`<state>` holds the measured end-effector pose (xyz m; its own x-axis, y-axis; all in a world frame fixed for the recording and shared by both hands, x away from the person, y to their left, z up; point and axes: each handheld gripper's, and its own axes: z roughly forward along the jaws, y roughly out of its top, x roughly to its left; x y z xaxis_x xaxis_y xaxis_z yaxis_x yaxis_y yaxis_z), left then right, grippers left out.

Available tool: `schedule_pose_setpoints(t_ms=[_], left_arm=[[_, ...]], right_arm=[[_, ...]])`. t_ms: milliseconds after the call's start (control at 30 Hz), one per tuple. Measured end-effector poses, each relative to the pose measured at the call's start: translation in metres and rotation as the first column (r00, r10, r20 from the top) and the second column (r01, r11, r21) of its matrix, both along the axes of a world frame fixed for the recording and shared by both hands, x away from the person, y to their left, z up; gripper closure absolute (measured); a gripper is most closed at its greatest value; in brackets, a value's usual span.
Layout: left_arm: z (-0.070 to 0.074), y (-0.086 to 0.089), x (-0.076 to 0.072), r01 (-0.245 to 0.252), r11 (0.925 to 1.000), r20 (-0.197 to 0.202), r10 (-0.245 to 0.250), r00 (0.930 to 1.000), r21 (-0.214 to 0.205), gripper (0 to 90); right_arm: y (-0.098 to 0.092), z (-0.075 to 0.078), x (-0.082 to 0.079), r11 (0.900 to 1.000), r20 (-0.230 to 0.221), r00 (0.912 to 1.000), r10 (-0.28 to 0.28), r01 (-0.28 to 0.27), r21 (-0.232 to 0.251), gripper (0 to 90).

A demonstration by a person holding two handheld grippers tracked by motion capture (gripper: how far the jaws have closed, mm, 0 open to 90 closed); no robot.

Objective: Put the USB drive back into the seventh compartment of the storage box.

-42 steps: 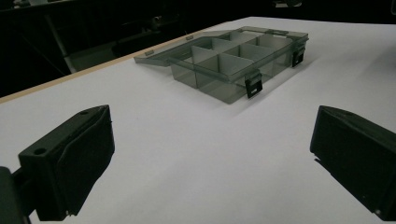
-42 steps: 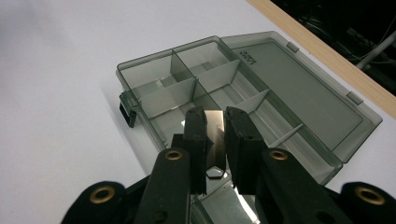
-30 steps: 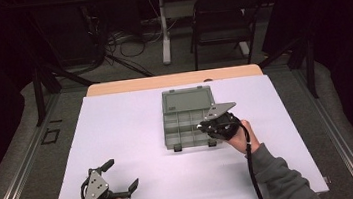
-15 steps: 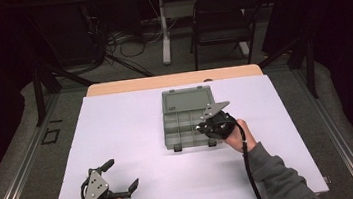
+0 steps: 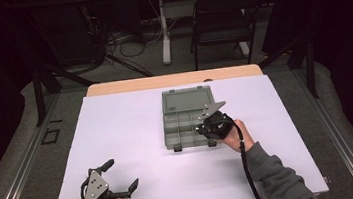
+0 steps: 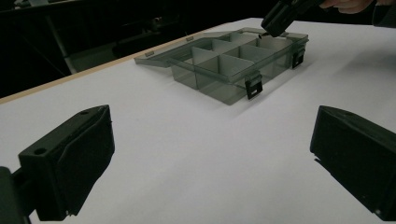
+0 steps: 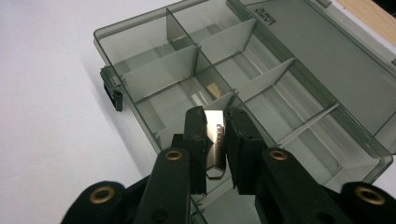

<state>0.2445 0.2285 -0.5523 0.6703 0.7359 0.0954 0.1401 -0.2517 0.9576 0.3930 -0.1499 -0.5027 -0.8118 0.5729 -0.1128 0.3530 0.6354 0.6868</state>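
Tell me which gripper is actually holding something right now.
The right gripper, shut on a small metal piece over the open organizer box. The left gripper stands open above the bare table, well short of the box.

can't read the tiny print on the metal piece (image 7: 215, 140) pinched in my right tongs (image 7: 216, 154), its lower end's hidden, and the organizer box (image 7: 327, 84) gets cropped top-right.
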Motion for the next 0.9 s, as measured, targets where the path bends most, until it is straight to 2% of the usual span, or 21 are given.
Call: schedule_pose_setpoints(t_ms=[533,900], left_arm=[[0.000,0.000,0.000,0.003,1.0000,0.003,-0.003,1.0000,0.004,0.0],[0.000,0.000,-0.001,0.001,1.0000,0.002,-0.001,1.0000,0.003,0.0]], right_arm=[[0.010,-0.012,0.009,0.9974,-0.027,0.9992,-0.029,0.027,-0.067,79.5],[0.012,-0.018,0.013,0.9959,-0.044,0.9982,-0.040,0.037,-0.083,79.1]])
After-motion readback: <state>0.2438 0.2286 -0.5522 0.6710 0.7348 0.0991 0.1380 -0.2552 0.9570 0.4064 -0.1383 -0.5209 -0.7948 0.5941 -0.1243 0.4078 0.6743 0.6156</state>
